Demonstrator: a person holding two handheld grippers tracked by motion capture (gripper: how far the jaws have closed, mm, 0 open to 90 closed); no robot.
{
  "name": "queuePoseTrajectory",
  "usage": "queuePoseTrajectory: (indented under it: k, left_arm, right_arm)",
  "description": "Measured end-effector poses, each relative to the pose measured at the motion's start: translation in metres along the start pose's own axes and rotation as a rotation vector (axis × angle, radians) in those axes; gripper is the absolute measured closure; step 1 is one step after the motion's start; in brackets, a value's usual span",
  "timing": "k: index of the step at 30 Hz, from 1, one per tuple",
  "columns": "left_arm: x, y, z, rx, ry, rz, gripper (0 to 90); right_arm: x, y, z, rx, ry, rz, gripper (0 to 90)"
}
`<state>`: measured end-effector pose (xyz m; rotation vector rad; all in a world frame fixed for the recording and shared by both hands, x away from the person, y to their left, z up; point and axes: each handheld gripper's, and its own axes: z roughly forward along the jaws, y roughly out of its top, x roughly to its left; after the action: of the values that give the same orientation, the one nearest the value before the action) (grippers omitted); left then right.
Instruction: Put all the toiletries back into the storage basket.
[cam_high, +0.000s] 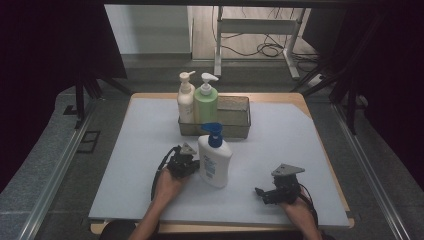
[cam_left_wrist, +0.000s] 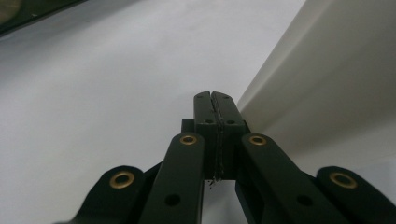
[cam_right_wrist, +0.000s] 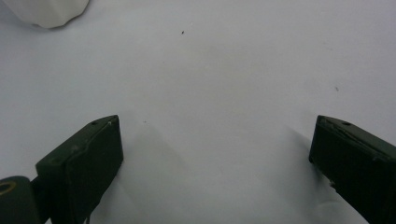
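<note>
A white plastic lotion bottle with a blue pump head (cam_high: 214, 161) is seen lying tilted on the pale grey table mat (cam_high: 140, 150), its pump end pointed away from the person toward the grey wire-mesh basket (cam_high: 235, 125) and its flat base turned toward the near edge. The long axis of the bottle is thus set roughly front to back, leaning slightly to the right at the base. The left gripper (cam_high: 184, 165) is placed just beside the bottle's left flank, seemingly touching it, and its jaws are pressed together with nothing between them, as is shown plainly in the left gripper view, where the white bottle wall (cam_left_wrist: 327, 70) rises immediately to the right of the closed tips (cam_left_wrist: 214, 109). The right gripper (cam_high: 272, 192) is held well apart from the bottle, low on the mat to its right, with jaws spread wide over bare mat (cam_right_wrist: 210, 93); a rounded corner of the white bottle (cam_right_wrist: 46, 11) is caught at the upper left of its view. The left hand is judged the nearer by far. Inside the basket, a cream pump bottle (cam_high: 186, 97) and a pale green pump bottle (cam_high: 206, 100) are stood upright at its left end, with the right part left free.
</note>
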<state>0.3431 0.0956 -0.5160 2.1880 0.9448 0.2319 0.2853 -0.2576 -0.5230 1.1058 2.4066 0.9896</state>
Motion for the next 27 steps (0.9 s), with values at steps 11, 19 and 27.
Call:
queuePoseTrajectory:
  k: [11,19,27]
  left_arm:
    - [-0.006,0.001,0.004,-0.005,-0.018,0.029,88.0]
    - [0.000,-0.004,-0.012,-0.025,0.038,0.024,75.9]
    - [-0.002,-0.013,-0.025,-0.041,0.061,0.012,58.2]
  right_arm:
    - [0.000,0.000,0.000,0.002,0.000,0.001,2.4]
    - [0.000,0.001,0.000,0.008,-0.002,-0.001,2.4]
    - [0.000,0.002,0.000,0.010,-0.004,-0.002,2.4]
